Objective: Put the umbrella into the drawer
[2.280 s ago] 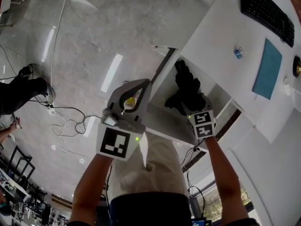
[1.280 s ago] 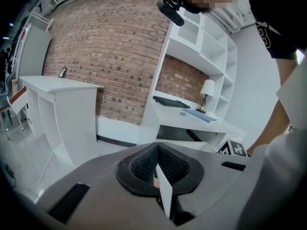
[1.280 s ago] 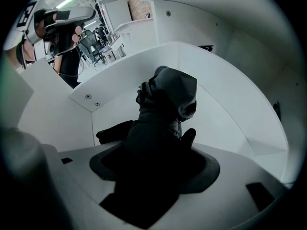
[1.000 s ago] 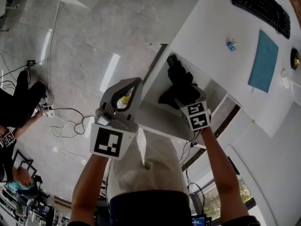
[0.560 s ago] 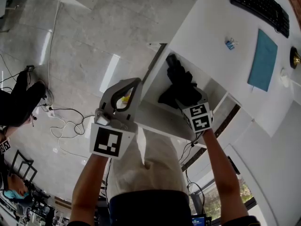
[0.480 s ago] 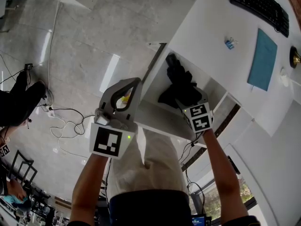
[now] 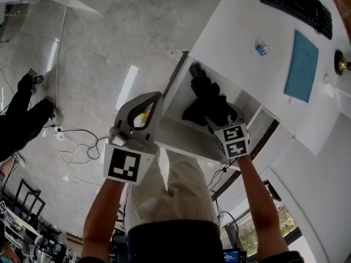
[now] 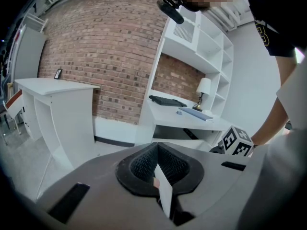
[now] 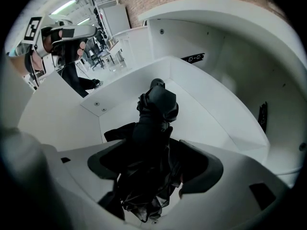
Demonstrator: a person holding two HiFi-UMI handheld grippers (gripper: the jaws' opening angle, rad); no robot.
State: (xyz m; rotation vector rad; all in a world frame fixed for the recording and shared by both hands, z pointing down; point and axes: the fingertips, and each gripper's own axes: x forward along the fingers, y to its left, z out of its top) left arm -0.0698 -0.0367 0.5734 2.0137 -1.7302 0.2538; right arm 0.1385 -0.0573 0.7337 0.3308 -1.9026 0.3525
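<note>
A folded black umbrella lies lengthwise inside the open white drawer under the desk. My right gripper reaches into the drawer from its near end and is shut on the umbrella's loose fabric end. In the right gripper view the umbrella runs from between the jaws toward the drawer's far corner. My left gripper is at the drawer's left side. In the left gripper view it is shut on a thin white panel edge.
On the desk are a black keyboard, a teal pad, a small blue clip and a brass lamp base. Cables lie on the grey floor. Another person's legs show at the left.
Both grippers keep their holds and have barely moved. The head view has shifted a little. The person at the left has moved about.
</note>
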